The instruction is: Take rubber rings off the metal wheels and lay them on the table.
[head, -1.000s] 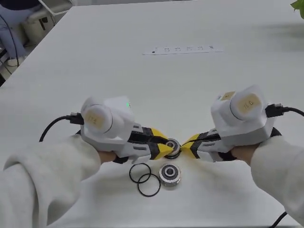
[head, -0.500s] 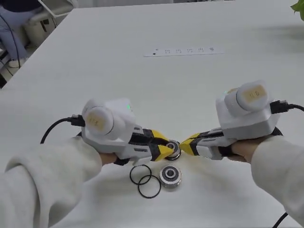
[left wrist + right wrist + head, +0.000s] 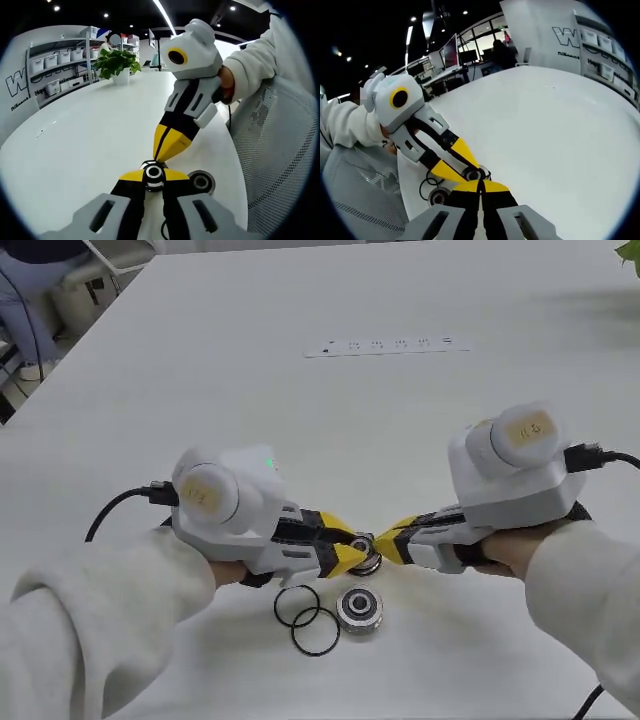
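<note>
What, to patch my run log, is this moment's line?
left claw: shut on metal wheel | right claw: shut at rim | table: two rubber rings, second wheel

bright, even overhead light washes the white bench (image 3: 400,410) nearly to glare in the upper half of the head view, shadows are soft and short at lower centre, and both gripper views bend strongly at their edges, ceiling lights (image 3: 56,8) showing as sharp points up top.

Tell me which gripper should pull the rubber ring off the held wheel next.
Right, probably. The left gripper is shut on the wheel, steadying it, so it is busy. The right gripper has its closed tips at that wheel's rim, well placed to do the peeling.
</note>
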Available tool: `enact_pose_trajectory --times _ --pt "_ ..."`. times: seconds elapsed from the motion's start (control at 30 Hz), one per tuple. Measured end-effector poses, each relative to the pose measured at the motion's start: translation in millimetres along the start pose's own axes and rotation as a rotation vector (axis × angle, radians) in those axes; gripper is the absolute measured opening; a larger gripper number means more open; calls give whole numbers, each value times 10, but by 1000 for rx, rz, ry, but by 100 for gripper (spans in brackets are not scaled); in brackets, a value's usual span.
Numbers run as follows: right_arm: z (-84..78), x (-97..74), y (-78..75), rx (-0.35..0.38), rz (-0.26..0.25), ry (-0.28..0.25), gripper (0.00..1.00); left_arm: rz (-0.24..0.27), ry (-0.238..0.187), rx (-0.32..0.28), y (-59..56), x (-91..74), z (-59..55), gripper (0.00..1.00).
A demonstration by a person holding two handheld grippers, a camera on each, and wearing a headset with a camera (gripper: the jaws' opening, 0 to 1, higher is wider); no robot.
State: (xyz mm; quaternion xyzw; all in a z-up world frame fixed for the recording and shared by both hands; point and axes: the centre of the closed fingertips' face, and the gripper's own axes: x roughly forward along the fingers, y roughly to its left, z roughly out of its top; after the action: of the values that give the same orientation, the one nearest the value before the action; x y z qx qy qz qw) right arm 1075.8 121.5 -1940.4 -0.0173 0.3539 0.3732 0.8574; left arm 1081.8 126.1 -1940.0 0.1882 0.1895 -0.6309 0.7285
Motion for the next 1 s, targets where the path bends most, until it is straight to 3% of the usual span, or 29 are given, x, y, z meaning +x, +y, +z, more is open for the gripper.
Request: enact_pose_trajectory --times 0.2,0.27,0.33,0.37,0.4,0.43,0.5,0.93,1.0 --pt "23 6 30 1 14 -9 0 0 -2 -1 1 2 1 7" --pt "65 9 106 1 47 -26 0 0 -2 -2 2 3 2 7" --pt "293 0 201 31 86 -133 0 0 -3 -2 1 4 4 7" --pt "244 -5 159 18 61 -83 0 1 -3 -3 1 4 4 7" --pt "190 -2 74 -39 4 -55 0 1 -4 -4 1 3 5 7" --pt "182 1 74 -55 3 -59 0 1 -4 -5 2 3 5 7" --pt "97 28 94 -12 31 -38 0 2 -4 -7 0 3 6 7" --pt "15 20 5 17 10 -20 0 9 2 -16 -5 8 13 8" --pt "25 13 2 30 9 -26 0 -9 9 -39 -29 10 25 10"
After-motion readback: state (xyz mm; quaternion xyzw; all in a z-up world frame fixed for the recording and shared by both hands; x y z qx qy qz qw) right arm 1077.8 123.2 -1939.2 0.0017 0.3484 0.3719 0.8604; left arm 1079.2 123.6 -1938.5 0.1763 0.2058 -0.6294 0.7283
